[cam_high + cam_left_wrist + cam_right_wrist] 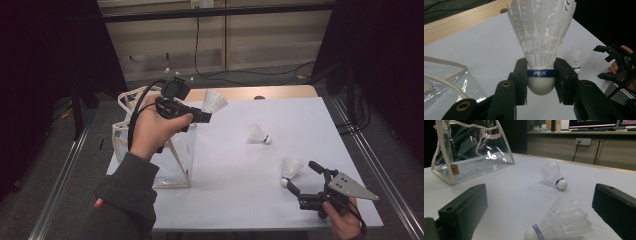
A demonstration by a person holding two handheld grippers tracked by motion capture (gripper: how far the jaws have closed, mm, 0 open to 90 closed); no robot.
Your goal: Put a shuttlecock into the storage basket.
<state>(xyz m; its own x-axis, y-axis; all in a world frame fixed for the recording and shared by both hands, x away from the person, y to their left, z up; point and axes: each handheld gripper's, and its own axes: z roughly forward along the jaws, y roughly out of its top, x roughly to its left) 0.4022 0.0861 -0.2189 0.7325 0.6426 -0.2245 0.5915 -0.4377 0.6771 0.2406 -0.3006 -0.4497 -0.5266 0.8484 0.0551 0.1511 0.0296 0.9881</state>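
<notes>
A: Nearest the lens, what do we record first?

B: We record the left tool (541, 75) with both jaws pressed against the cork base of a white shuttlecock (541, 47), one on each side of its blue band. Feathers point away from the tool. In the high view we see this tool (206, 116) raised above the worktop (300, 115), near its far left corner, with the held shuttlecock (214, 101) projecting toward the far edge.

A: What do we note beneath that hand?

B: We note a clear bag (172, 160) with pale trim, standing upright at the left edge of the worktop. The left hand (152, 127) hangs over it.

A: How do we log the right tool?

B: We log the right tool (304, 176) as wide, gripping nothing. It rests low at the near right corner, held by the right hand (342, 215). A second shuttlecock (290, 170) lies on its side just in front of the jaws; in the right gripper view this item (560, 225) sits between the two jaws, with neither jaw seen touching it.

A: Do we list further items?

B: We list a third shuttlecock (258, 135) lying on its side near the middle of the worktop, well apart from both tools, cork end toward the right edge.
</notes>
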